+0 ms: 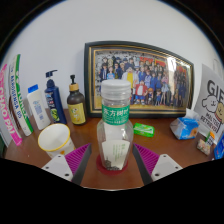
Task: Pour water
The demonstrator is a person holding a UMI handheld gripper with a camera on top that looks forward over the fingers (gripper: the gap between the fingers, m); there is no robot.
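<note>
One water bottle (115, 125) stood upright on the table (165, 148), long axis vertical, dead ahead between the gripper (113, 162) fingers. Spread wide, seemingly with gaps either side, though contact low down was hard to judge. Paper cup (55, 139) sat ahead-left, near the bottle.

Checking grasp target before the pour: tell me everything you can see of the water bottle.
The water bottle is clear plastic with a white screw cap, still on, and a green-and-white label band printed with characters below its neck. It stands upright on the brown table, between the two fingers of the gripper, in front of a framed group photo. A pink pad flanks each side, with a visible gap, so the fingers look open around it. Its water level cannot be told.
</note>
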